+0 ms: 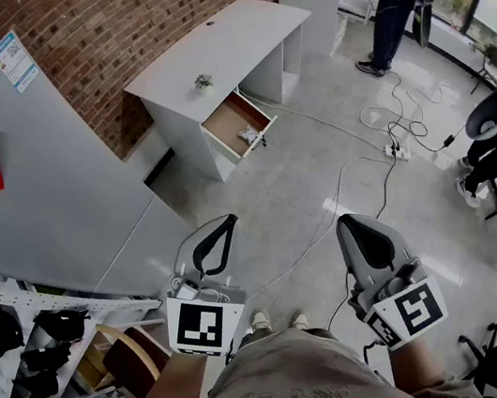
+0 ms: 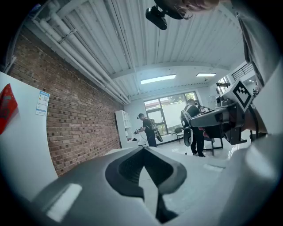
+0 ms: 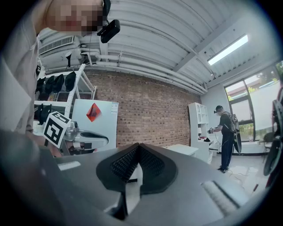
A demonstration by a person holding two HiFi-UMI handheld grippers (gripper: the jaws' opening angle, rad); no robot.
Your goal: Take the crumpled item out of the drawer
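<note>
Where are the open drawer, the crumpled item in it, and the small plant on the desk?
open drawer [image 1: 223,119]: head view, bare wooden bottom.
crumpled item [image 1: 249,134]: head view, its middle.
small plant [image 1: 203,82]: head view, its leaves.

Beige short-sleeved shirt [image 1: 282,389], with a faint line print across its front. Just ahead of the shirt, two pale shoe toes [image 1: 261,320] peek out. The left hand-held gripper [image 1: 229,219] has a light grey shell, black jaw lining and a white cube [image 1: 201,325] bearing a black square marker. The right hand-held gripper [image 1: 342,221] is darker grey, with ribbed black pads [image 3: 126,164] and its own marker cube [image 1: 411,309].
</note>
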